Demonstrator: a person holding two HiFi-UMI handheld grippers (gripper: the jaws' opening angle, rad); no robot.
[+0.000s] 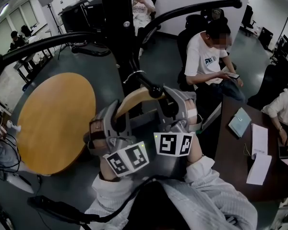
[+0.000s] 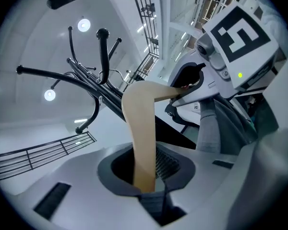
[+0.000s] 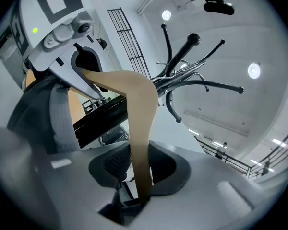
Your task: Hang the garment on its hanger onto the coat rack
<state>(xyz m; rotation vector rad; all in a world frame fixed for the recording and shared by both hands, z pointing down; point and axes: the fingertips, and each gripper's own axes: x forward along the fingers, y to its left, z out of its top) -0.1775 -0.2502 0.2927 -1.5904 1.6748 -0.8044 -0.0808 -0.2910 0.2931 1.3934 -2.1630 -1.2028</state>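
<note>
So, left gripper (image 2: pixel 146 172) and right gripper (image 3: pixel 140 178) both pinched the hanger (image 1: pixel 133 98). We judged level travel key for hooking the coat rack (image 1: pixel 116 23).

Head view: worn on the head, aimed steeply down along the coat rack (image 1: pixel 116 28) pole, close above the left gripper (image 1: pixel 116 124) and right gripper (image 1: pixel 169 108). Gripper views: seated close behind own jaws, tilted up toward the ceiling (image 2: pixel 33 51). Shared by all three: wooden hanger (image 1: pixel 134 98) and coat rack. Opposite gripper visible in each gripper view.
</note>
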